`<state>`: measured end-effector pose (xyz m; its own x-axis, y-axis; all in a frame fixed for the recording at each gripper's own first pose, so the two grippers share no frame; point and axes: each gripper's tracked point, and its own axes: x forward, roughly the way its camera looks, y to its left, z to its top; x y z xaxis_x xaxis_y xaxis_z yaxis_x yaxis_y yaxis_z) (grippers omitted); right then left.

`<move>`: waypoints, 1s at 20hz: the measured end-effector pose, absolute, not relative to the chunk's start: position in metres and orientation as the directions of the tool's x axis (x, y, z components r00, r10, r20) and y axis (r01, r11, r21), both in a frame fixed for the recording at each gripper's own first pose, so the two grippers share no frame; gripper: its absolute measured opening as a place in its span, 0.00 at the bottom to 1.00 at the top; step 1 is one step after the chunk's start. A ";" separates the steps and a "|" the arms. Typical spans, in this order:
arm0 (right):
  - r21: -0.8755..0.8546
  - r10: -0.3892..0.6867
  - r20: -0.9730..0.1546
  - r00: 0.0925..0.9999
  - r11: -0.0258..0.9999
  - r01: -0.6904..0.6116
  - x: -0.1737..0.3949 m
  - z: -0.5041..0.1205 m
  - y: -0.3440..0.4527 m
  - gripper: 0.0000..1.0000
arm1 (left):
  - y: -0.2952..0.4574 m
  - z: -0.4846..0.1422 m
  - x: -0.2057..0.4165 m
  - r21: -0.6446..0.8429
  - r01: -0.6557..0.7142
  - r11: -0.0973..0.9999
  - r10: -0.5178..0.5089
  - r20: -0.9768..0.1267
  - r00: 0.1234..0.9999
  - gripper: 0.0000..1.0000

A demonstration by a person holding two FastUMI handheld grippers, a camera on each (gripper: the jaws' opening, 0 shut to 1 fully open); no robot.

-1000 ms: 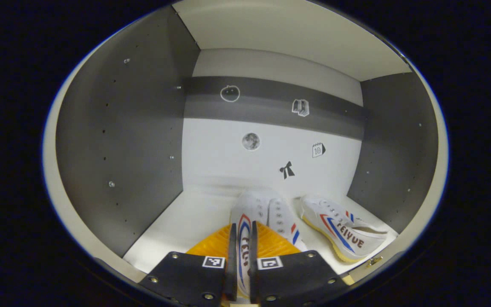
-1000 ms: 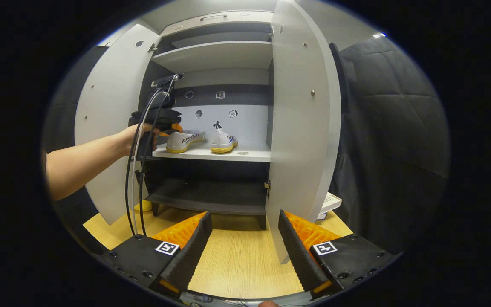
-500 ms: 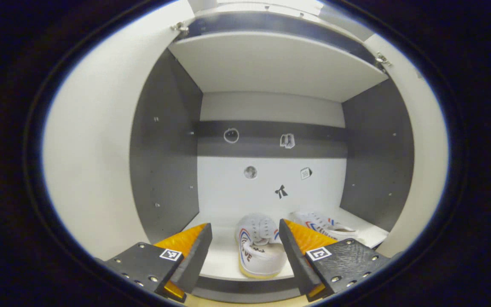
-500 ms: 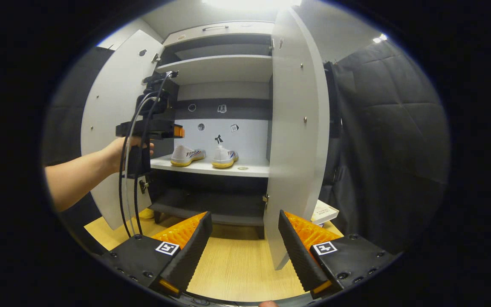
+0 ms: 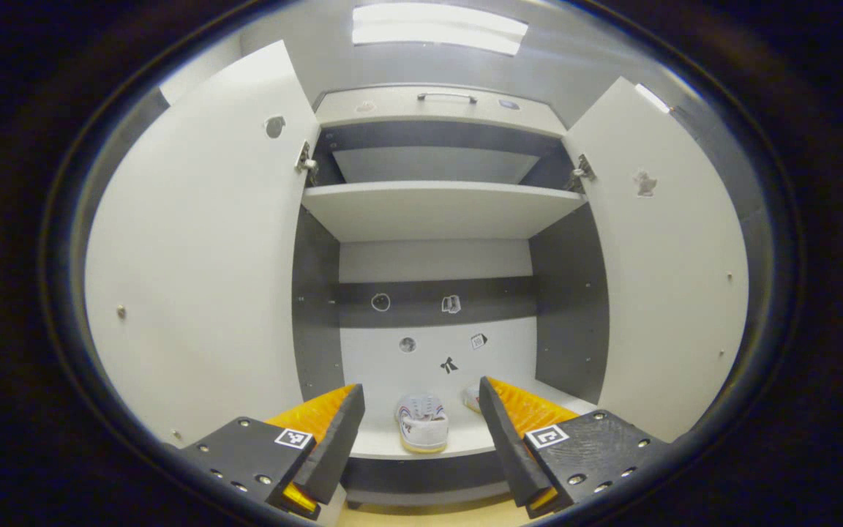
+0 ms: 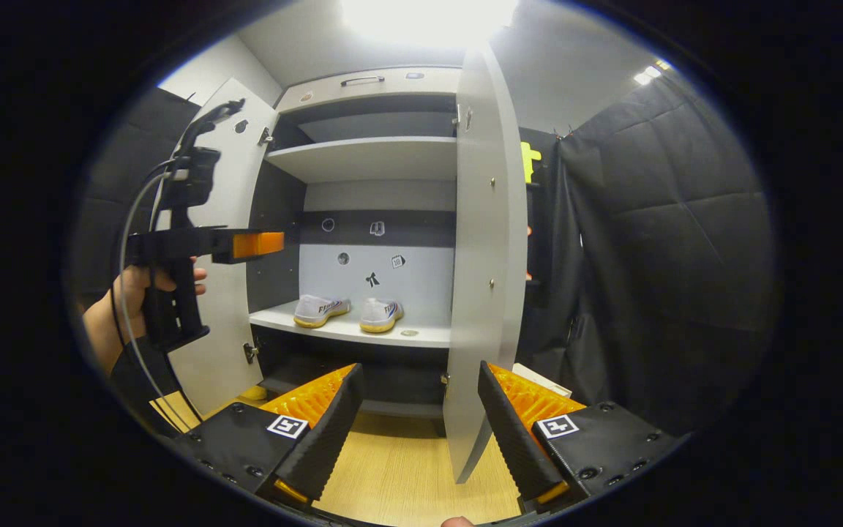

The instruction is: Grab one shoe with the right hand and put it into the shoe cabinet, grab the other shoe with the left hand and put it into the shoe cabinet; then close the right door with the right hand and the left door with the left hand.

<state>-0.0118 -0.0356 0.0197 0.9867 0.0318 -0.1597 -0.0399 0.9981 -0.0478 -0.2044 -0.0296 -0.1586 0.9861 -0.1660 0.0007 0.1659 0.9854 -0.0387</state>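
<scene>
With both shoes [image 6: 348, 312] sitting on shelf at frame centre, we are holding left gripper [image 5: 418, 432] and right gripper [image 6: 418, 432] spread wide, empty; next, we are judging, right door [image 6: 484, 263] needs pushing shut.

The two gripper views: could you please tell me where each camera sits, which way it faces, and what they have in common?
Left gripper view: rides on the left hand-held gripper, facing straight into the open shoe cabinet; its own two fingers, spread apart, frame a shoe.
Right gripper view: rides on the right hand-held gripper, standing back, facing the right door edge-on; its open fingers show, plus the left hand-held gripper and the hand holding it.
Shared: the cabinet, both shoes on the shelf, the stickers.
</scene>
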 end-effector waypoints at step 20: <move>-0.006 -0.179 -0.004 0.984 0.984 0.179 -0.004 0.129 -0.163 0.96 | 0.003 -0.178 -0.325 -0.079 0.206 0.975 -0.210 -0.047 0.977 0.88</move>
<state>-0.0038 -0.1627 0.1290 0.9838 -0.1792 -0.0039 0.1792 0.9838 -0.0063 -0.3253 0.0035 -0.1779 0.9765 -0.2101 -0.0472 0.2060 0.9753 -0.0793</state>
